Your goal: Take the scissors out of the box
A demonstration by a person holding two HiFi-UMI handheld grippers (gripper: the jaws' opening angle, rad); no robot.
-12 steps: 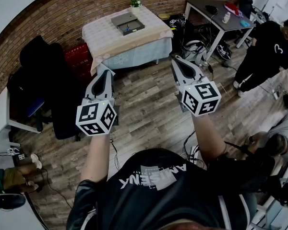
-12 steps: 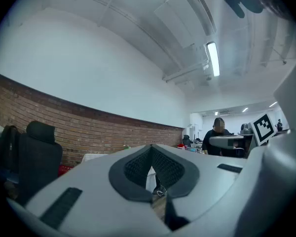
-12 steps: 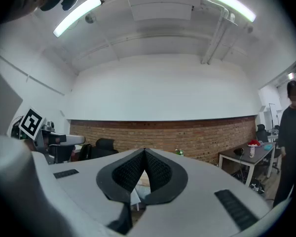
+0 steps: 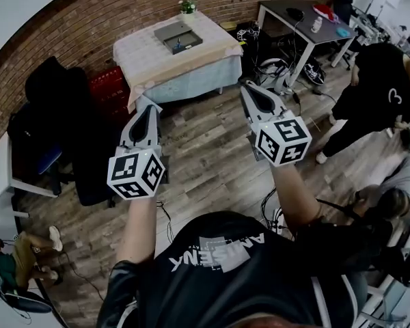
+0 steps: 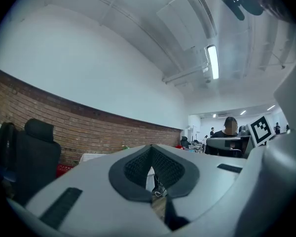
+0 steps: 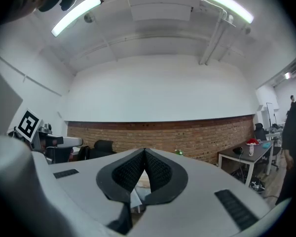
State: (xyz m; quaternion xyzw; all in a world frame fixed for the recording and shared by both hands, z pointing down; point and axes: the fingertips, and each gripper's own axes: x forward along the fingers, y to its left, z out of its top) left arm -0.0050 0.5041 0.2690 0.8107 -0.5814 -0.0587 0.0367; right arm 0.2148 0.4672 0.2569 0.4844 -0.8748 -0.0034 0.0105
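Note:
A grey box lies on the cloth-covered table by the brick wall, far ahead of me. A small blue thing shows inside it, too small to make out as scissors. My left gripper and right gripper are held level over the wooden floor, well short of the table. Both are shut with nothing between the pads. In the left gripper view the gripper points toward the brick wall and the table. In the right gripper view the gripper points the same way.
Black office chairs and a red crate stand left of the table. Cables lie under a dark desk at the right. A person in black stands at the right. A small plant sits on the table's far edge.
Both grippers stay shut and keep nearly the same place. The person in black at the right has shifted, and the head view has moved slightly.

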